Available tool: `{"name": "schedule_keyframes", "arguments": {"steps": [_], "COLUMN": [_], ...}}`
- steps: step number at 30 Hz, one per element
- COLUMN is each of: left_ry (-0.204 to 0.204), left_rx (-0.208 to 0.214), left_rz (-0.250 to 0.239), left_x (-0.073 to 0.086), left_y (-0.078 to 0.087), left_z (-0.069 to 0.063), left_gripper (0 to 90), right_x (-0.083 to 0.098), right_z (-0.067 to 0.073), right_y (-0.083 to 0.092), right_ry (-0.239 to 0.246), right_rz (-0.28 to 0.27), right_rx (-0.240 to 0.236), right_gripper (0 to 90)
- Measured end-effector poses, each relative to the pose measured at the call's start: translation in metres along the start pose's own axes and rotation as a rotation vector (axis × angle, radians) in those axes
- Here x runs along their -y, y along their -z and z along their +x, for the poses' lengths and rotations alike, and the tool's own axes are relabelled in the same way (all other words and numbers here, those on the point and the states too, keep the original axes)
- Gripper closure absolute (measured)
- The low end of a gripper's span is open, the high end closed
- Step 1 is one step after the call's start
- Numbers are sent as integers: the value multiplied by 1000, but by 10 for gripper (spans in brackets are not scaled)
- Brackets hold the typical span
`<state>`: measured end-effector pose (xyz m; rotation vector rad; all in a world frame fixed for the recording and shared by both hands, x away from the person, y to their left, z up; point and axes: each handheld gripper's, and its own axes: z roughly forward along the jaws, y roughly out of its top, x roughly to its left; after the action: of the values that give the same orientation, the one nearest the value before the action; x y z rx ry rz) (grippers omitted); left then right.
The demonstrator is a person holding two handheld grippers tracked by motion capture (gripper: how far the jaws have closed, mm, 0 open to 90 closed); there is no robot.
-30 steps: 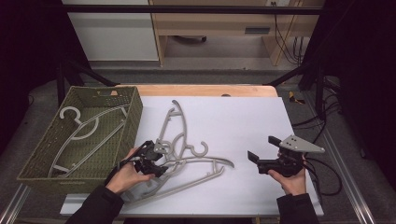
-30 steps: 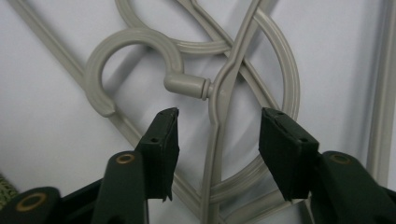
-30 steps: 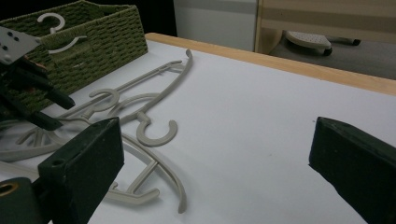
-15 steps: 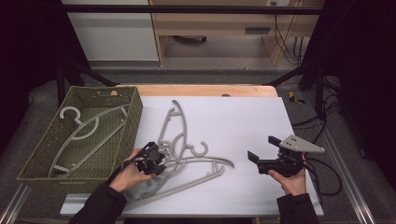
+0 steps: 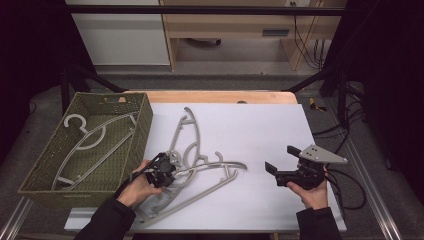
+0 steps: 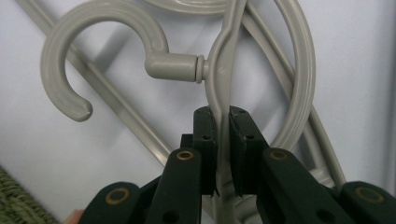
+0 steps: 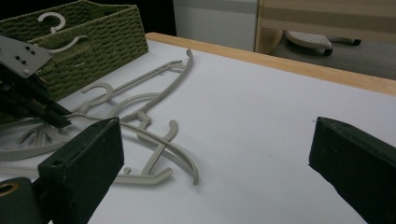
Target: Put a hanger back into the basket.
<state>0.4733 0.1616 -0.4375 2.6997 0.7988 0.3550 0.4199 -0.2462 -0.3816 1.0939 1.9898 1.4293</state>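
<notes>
Grey plastic hangers (image 5: pixel 200 167) lie in a loose heap on the white bench (image 5: pixel 250 130), a little left of its middle. In the high view the left tool (image 5: pixel 162 171) sits low at the left end of this heap, just beside the olive woven basket (image 5: pixel 142 125), and one more hanger (image 5: pixel 87 135) lies inside that basket. The right tool (image 5: pixel 280 164) is held above the bare sheet to the right, well apart from the heap, with a grey three-cornered plate on top.

In the left gripper view the two black jaws have just been closing and now press from both sides on a thin grey bar of one hanger (image 6: pixel 223 84). The bar stands between the pads (image 6: pixel 205 135) and touches both (no gap is visible). Just above the grip, the hook (image 6: pixel 88 56) of this hanger branches off to the left from its short neck. Other curved arms cross behind it on the white surface.

In the right gripper view the jaws stand wide apart with nothing between them. Beyond them the hangers (image 7: pixel 140 121) lie flat on the bench, the basket (image 7: pixel 93 42) is at the far left, and the left tool (image 7: pixel 60 117) reaches into the heap from the left edge.
</notes>
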Motion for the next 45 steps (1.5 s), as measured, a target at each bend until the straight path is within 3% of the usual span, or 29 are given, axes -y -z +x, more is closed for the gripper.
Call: {"name": "schedule_keyframes", "arguments": {"steps": [8, 14, 19, 26, 31, 45], "left_ry": [36, 75, 72, 71, 92, 134], "left_rx": [27, 78, 96, 86, 53, -5], "left_rz": [-40, -66, -86, -137, -201, -271], "left_x": [1, 2, 0, -3, -5, -5], "left_y": [10, 13, 20, 38, 60, 99], "left_z": [-4, -8, -13, -21, -23, -14], "left_gripper": [824, 825, 826, 826, 826, 826], "right_x": [0, 0, 0, -1, -1, -1], "right_z": [0, 0, 0, -1, -1, -2], "right_y": [1, 1, 1, 2, 4, 4], "right_ry": [-2, -4, -4, -2, -4, -5], "right_rz": [-2, -2, -2, -6, -8, -11], "right_rx": [2, 1, 2, 1, -1, 5], "right_gripper": [36, 36, 36, 37, 36, 36]}}
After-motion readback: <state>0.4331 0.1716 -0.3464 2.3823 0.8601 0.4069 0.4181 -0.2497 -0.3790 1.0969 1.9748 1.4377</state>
